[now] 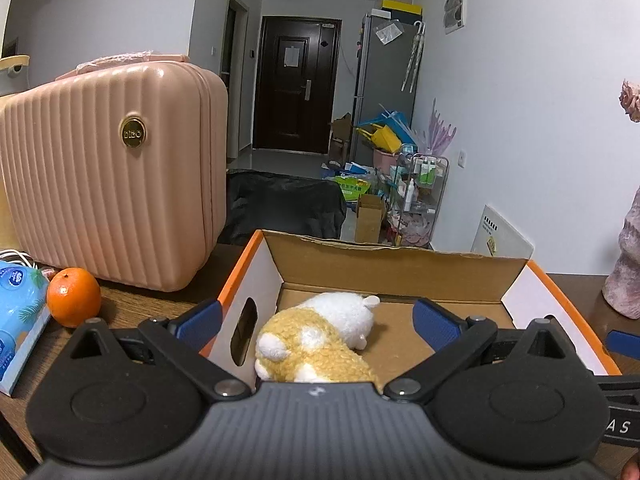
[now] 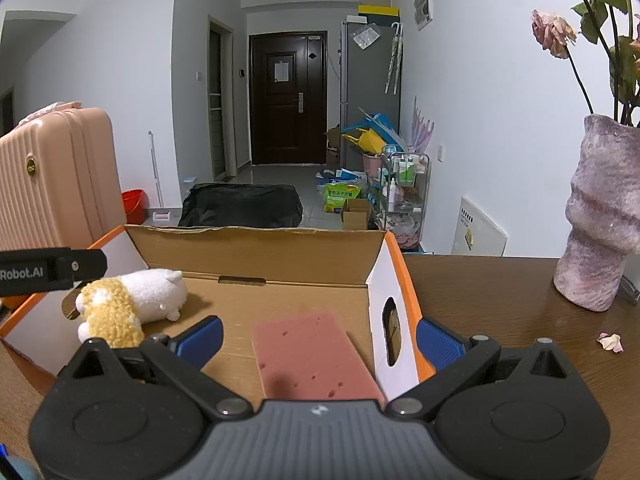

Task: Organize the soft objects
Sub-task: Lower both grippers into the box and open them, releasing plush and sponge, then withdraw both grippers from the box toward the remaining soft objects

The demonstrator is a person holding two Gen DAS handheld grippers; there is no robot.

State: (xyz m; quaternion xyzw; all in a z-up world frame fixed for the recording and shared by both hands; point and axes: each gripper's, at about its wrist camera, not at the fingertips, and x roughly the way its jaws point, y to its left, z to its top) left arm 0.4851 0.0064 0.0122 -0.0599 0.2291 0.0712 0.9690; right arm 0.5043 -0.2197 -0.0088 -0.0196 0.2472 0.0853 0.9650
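Observation:
A yellow and white plush toy (image 1: 320, 340) lies in the left part of an open cardboard box (image 1: 392, 268) with orange edges. My left gripper (image 1: 318, 320) is open just above and behind the toy, not touching it. In the right wrist view the toy (image 2: 128, 300) lies at the box's left end and a pink sponge (image 2: 312, 356) lies flat on the box floor (image 2: 248, 304). My right gripper (image 2: 318, 338) is open over the sponge's near end, empty. The left gripper's body (image 2: 52, 270) shows at the left edge.
A pink suitcase (image 1: 108, 176) stands on the brown table (image 2: 500, 300) left of the box. An orange (image 1: 74, 296) and a blue tissue pack (image 1: 20, 312) lie at the left. A pink vase (image 2: 600, 216) with flowers stands at the right; a petal (image 2: 610, 342) lies near it.

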